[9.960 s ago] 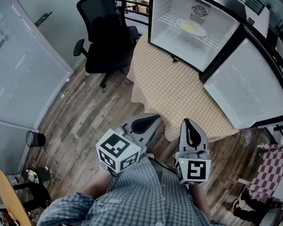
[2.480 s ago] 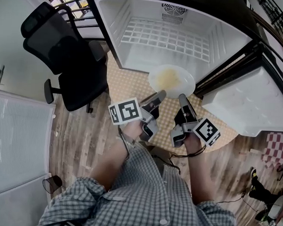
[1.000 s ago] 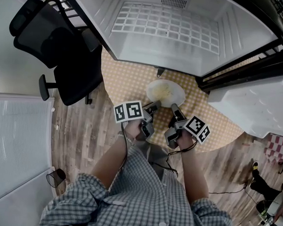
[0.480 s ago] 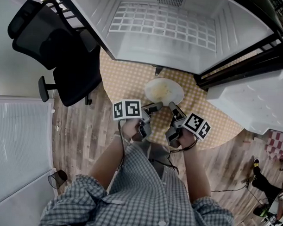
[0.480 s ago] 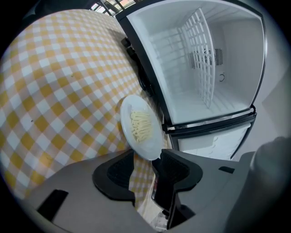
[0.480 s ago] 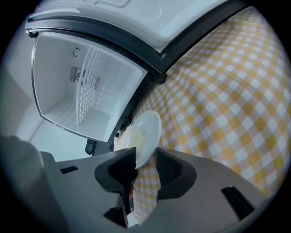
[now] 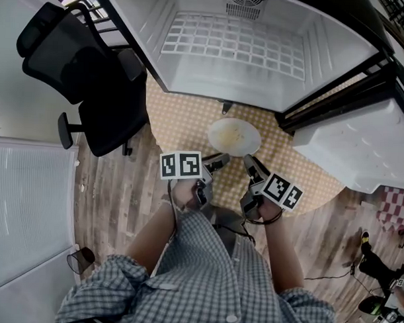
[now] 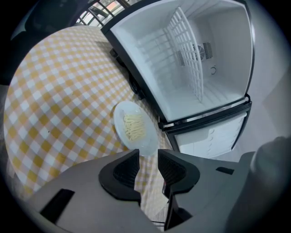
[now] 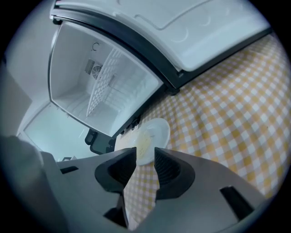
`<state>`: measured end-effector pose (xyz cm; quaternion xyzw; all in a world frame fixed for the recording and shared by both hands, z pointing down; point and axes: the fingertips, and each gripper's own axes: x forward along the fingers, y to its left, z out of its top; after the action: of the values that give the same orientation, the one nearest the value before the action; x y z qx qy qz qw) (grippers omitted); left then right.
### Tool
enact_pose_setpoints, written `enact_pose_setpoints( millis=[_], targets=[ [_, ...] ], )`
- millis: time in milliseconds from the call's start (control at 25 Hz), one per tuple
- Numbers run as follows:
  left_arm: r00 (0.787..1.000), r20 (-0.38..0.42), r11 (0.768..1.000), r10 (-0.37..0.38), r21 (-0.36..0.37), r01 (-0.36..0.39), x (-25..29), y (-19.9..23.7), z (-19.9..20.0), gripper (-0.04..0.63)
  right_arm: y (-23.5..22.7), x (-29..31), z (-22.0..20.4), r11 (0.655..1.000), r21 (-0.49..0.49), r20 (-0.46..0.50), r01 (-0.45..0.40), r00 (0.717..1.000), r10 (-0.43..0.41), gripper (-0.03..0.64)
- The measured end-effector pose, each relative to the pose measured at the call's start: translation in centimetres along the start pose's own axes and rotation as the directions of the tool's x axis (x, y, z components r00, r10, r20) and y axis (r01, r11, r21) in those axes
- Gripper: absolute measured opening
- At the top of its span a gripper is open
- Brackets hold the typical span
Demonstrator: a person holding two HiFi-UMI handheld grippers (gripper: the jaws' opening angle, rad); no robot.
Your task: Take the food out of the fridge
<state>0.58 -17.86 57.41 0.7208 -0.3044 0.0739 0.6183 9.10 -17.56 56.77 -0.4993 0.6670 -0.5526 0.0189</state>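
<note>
The left gripper (image 8: 148, 154) sits a little below the middle of the head view. Its jaws have just been closing partway, yet a clear gap remains and nothing lies between them. Just to its right, the right gripper (image 9: 145, 152) has its jaws spread by a narrow gap too, and it pinches nothing. Both point up the frame, tilted downward, each held in one of the person's hands.

Just past the two sets of tips, at the middle of the head view, a white plate (image 7: 234, 137) rests flat on the tabletop (image 7: 184, 117), which is covered in a yellow-and-white checked cloth. A small heap of pale noodles (image 8: 134, 127) lies on the plate.

Above the plate, along the top of the frame, the fridge (image 7: 192, 71) stands open, with its white wire shelf (image 7: 232, 46) showing inside. Its door (image 7: 361, 143) swings out to the right edge. At the upper left a black office chair (image 7: 86, 74) stands on the wooden floor (image 7: 115, 187). The person's checked shirt (image 7: 204, 283) fills the bottom.
</note>
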Motion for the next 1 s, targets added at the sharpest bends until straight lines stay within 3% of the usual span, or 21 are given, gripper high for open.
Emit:
enact_pose_setpoints(
  millis=[120, 200, 400, 520, 680, 1000],
  targets=[
    [1.000, 0.026, 0.996, -0.016, 0.092, 0.013, -1.1, -1.8, 0.8, 0.072, 1.2, -0.9, 1.1, 0.992, -0.124, 0.031, 0.015, 0.999, -0.011, 0.095],
    [0.997, 0.074, 0.989, -0.014, 0.149, 0.003, -1.8, -2.9, 1.8, 0.018, 2.2, -1.5, 2.0, 0.975, -0.218, 0.060, 0.032, 0.998, -0.019, 0.053],
    [0.985, 0.170, 0.960, -0.013, 0.278, -0.035, -3.9, -5.6, 4.3, 0.008, 4.8, -2.9, 4.3, 0.927, -0.370, 0.138, 0.068, 0.990, -0.017, 0.028],
    [0.978, 0.198, 0.934, -0.070, 0.357, -0.005, -4.8, -8.1, 5.2, 0.006, 6.1, -4.0, 5.5, 0.898, -0.430, 0.181, 0.093, 0.983, -0.015, 0.018],
    [0.973, 0.211, 0.884, -0.098, 0.467, -0.012, -5.8, -10.7, 5.9, 0.006, 8.3, -5.4, 6.7, 0.838, -0.532, 0.228, 0.121, 0.974, 0.004, 0.014],
    [0.961, 0.267, 0.748, -0.076, 0.652, -0.122, -7.9, -14.2, 7.3, 0.006, 12.7, -7.6, 9.3, 0.676, -0.711, 0.314, 0.196, 0.948, 0.056, 0.011]
  ],
)
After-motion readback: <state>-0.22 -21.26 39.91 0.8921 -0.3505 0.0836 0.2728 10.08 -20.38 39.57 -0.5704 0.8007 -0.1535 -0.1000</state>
